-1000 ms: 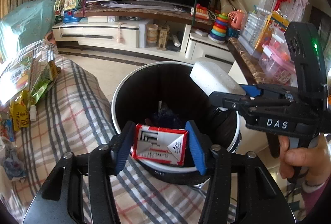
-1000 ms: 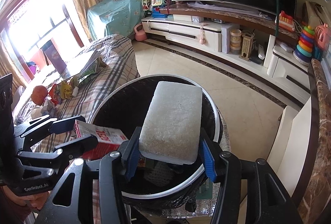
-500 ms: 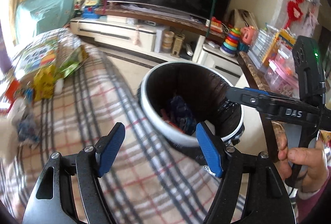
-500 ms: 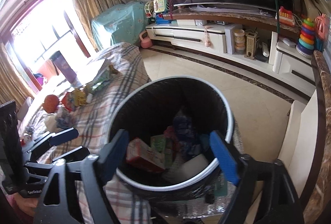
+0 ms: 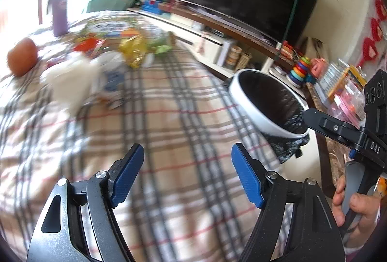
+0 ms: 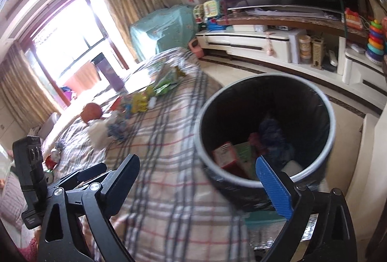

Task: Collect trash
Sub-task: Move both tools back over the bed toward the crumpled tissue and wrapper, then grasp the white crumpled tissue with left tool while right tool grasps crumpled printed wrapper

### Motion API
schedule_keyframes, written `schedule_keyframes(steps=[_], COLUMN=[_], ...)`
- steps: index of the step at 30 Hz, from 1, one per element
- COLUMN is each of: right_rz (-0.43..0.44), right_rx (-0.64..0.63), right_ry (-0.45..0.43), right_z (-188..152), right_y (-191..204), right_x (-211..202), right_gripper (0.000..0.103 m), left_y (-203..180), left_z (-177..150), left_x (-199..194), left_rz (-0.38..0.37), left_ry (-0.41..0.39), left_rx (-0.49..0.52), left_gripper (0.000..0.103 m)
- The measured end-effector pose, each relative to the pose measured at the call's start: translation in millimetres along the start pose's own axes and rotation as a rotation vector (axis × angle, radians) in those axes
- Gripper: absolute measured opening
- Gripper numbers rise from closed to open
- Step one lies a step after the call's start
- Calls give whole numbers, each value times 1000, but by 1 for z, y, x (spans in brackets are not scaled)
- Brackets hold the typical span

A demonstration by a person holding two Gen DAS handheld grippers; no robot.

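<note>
Hovering above the checked cloth (image 5: 169, 116), the left gripper (image 5: 187, 172) had its jaws apart and still widening, nothing between the blue pads (image 5: 125, 174). Noted from left to right in the left wrist view: an orange round thing (image 5: 22, 59) at the far left of the cloth, then a blurred white lump (image 5: 70, 78), possibly crumpled paper, then a heap of wrappers (image 5: 131, 51) in yellow, green and red. All lay well apart from the left gripper, toward the window end. Further right stood the bin (image 5: 246, 102), white-rimmed with a black liner, just beside the edge of the cloth. At the far right edge a hand (image 5: 355, 206) gripped the handle of the other tool.

In the right wrist view the left tool's body showed at the lower left. The right gripper (image 6: 205, 177) was spread wide and opening further, empty, with one pad over the cloth and the other in front of the bin's near rim (image 6: 200, 141). Inside the bin lay a red-and-white box (image 6: 225, 155), a green packet (image 6: 244, 150), something dark blue (image 6: 273, 136) and a white block (image 6: 292, 167).
</note>
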State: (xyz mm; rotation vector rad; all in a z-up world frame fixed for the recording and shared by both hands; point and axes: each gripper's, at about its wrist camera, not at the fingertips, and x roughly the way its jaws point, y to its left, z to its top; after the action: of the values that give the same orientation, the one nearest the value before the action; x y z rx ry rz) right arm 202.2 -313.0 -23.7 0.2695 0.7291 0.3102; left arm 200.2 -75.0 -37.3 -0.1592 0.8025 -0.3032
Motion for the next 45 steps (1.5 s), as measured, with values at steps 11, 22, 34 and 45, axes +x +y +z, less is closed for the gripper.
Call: schedule_keyframes(steps=[11,22,34,45], right_rz=[23,61,41,113], right_rx=[-52,-55,-38,-59], right_ry=[36,72,94,127], right_z=[-22,-24,-20,-10], right_y=[45,62,67,83], right_x=[31,54,77,103], right_gripper=[98,98,97,77], left_y=[74,110,123,129], left_z=[-21,-9,29,31], left_x=[-32,-37,0,10], left_rz=[99,93,78,66], left_ry=[-23,-44,-48,-77], left_rx=[-143,-179,-143,-122], left_gripper=[79,79,79,30])
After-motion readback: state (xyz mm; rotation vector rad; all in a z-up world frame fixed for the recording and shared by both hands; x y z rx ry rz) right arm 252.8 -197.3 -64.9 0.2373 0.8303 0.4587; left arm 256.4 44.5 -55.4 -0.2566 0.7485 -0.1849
